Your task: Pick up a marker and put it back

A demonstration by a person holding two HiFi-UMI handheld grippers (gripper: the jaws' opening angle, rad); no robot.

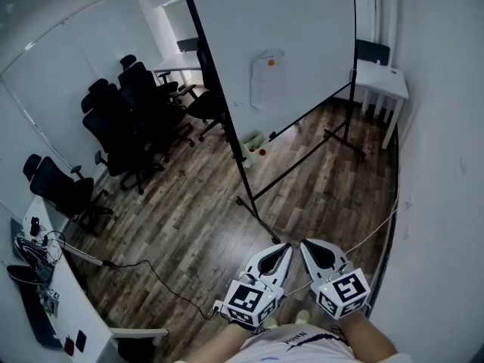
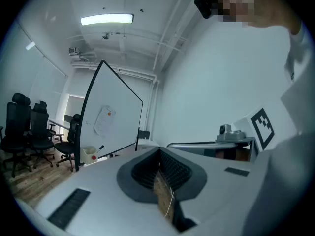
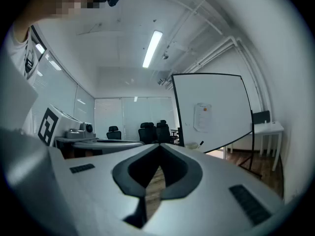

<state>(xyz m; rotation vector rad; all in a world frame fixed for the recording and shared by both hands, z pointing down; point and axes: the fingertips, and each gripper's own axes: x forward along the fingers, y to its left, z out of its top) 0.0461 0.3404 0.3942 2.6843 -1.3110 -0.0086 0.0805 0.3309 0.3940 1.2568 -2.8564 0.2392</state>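
A whiteboard [image 1: 280, 40] on a black wheeled stand stands across the room, with a sheet of paper [image 1: 267, 78] and an orange magnet on it. At its lower edge a small white holder [image 1: 253, 141] sits on the ledge, and a dark marker [image 2: 101, 148] pokes up beside it; the marker [image 3: 201, 144] also shows in the right gripper view. My left gripper [image 1: 286, 248] and right gripper [image 1: 306, 246] are held side by side close to my body, far from the board. Both point level towards it, shut, with nothing between the jaws.
Several black office chairs [image 1: 128, 119] crowd the left of the room. A white table [image 1: 382, 78] stands at the back right by the wall. A white desk [image 1: 68, 293] with cables runs along the near left, and a cable [image 1: 151, 274] trails over the wooden floor.
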